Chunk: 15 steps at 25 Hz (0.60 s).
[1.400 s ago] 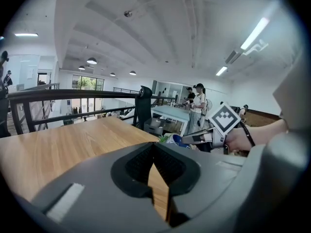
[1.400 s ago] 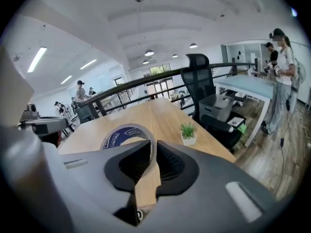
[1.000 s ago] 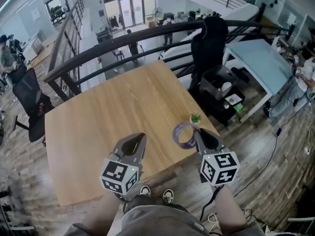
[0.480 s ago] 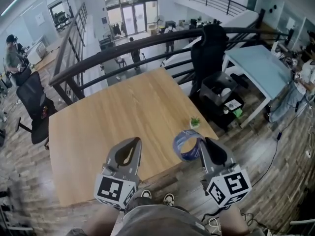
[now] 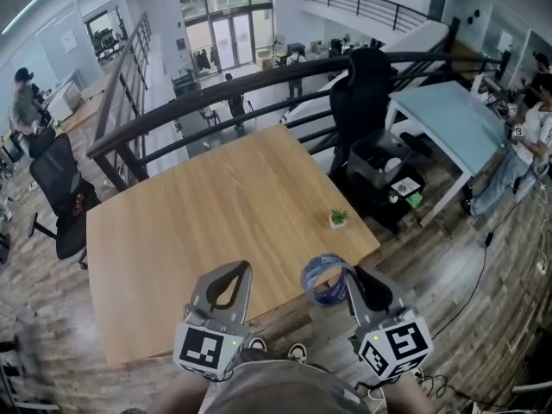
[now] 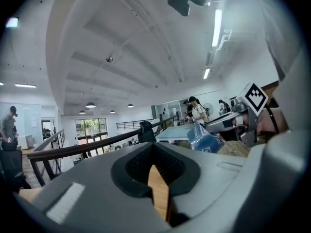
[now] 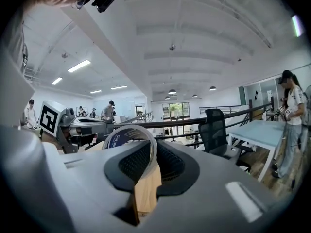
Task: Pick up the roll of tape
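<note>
The roll of tape (image 5: pixel 325 279), blue-printed with a pale outer band, is held upright in my right gripper (image 5: pixel 345 274), which is shut on its rim. It hangs in the air over the front edge of the wooden table (image 5: pixel 216 197). In the right gripper view the roll (image 7: pixel 127 132) stands between the jaws of that gripper (image 7: pixel 153 149). My left gripper (image 5: pixel 231 270) hovers beside it at the table's front edge, shut with nothing in it. The left gripper view looks along its closed jaws and shows the tape (image 6: pixel 204 139) off to the right.
A small potted plant (image 5: pixel 338 218) stands near the table's right edge. A black railing (image 5: pixel 241 84) runs behind the table. A black chair (image 5: pixel 362 84) and a light blue table (image 5: pixel 453 110) are at the right. An office chair (image 5: pixel 52 179) is at the left.
Both grippers have drawn back toward the person. The tape has come with the right gripper, from beside the plant to the table's front edge.
</note>
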### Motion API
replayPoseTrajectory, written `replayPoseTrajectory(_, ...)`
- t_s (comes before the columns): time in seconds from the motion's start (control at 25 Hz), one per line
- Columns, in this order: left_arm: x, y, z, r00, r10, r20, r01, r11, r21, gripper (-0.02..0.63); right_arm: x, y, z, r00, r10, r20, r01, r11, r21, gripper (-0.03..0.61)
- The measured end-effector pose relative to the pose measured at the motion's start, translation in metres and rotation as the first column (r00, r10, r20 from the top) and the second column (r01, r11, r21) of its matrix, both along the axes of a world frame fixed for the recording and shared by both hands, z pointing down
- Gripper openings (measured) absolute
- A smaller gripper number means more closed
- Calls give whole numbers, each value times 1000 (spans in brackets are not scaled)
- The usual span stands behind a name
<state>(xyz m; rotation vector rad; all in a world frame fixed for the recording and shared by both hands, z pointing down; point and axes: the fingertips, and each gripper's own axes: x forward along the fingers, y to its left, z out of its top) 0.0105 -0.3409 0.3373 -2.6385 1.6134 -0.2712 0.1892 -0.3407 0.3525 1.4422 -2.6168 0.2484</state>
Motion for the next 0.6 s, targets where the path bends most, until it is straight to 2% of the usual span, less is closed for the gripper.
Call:
replayPoseTrajectory(0.2, -4, 3, 3, 1000, 7, 19, -7, 1000, 25, 2, 2, 4, 6, 1000, -2, -4, 2, 1000, -13, 52)
replayPoseTrajectory(0.44, 3, 12, 1, 1000, 3, -3, -3, 1000, -9, 2, 5, 9, 5, 1000, -2, -10, 2, 1000, -14, 52)
replayPoseTrajectory(0.6, 3, 13, 0, 1000, 1, 0, -1, 1000, -2, 2, 7, 10, 3, 999, 2, -34, -1, 1000, 9, 52)
